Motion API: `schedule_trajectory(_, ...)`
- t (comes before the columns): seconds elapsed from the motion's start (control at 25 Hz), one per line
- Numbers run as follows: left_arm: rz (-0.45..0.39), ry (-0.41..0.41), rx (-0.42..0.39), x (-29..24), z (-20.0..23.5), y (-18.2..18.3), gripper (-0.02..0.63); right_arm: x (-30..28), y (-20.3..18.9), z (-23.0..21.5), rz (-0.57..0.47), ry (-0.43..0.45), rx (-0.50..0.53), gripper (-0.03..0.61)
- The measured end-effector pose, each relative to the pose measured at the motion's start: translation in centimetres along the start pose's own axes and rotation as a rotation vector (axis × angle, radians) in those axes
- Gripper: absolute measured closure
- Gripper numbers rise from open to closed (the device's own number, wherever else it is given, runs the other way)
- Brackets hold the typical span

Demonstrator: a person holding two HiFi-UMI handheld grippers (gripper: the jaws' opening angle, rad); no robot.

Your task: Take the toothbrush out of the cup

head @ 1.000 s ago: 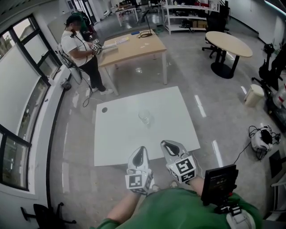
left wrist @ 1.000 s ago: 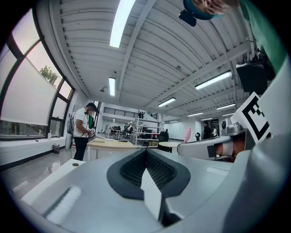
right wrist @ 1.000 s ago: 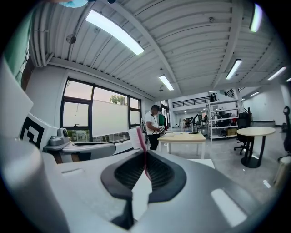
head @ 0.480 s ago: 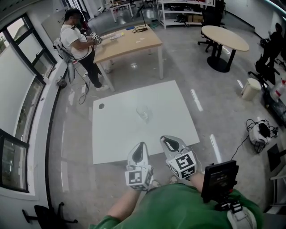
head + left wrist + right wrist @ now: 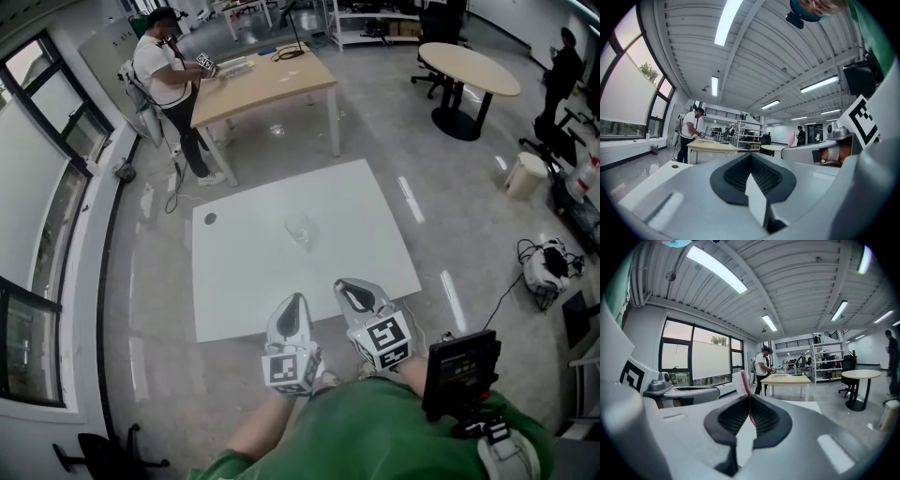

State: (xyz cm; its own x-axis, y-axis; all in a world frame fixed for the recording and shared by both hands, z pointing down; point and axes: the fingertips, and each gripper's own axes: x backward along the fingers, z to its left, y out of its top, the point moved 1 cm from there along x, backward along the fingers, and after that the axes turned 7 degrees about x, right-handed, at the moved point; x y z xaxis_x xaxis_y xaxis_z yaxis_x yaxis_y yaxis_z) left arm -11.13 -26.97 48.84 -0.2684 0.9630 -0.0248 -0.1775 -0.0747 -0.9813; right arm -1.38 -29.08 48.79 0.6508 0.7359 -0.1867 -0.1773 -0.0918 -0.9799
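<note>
Nearest the wearer, the left gripper [image 5: 751,174] and the right gripper [image 5: 749,416] are held side by side close to the body, short of the near edge of the white tabletop [image 5: 244,281]. The left gripper's jaws are pressed together with nothing between them. The right gripper's jaws are clamped on the thin pink handle of the toothbrush [image 5: 742,380], whose white bristle head stands up above them. Farther off, near the middle of the tabletop and well apart from both grippers, stands the clear cup [image 5: 300,228], upright and apparently empty. Over the last second both grippers have kept their place by the body while the tabletop and cup have drifted slightly up the head view. With the toothbrush already clear of the cup, the removal appears complete. Only the right gripper view shows the toothbrush; in the head view it is too small to make out, though that view alone shows the cup. At the far left a second person [image 5: 169,70] works at a wooden table [image 5: 272,89].
</note>
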Motion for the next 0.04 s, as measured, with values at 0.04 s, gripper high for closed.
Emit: schedule_trajectory(0.04, 0.001, -0.001, -0.001, -0.08, 0.03, -0.02, 0.607, -0.06, 0.01, -0.04, 0.0, -0.001, 0.0, 0.561)
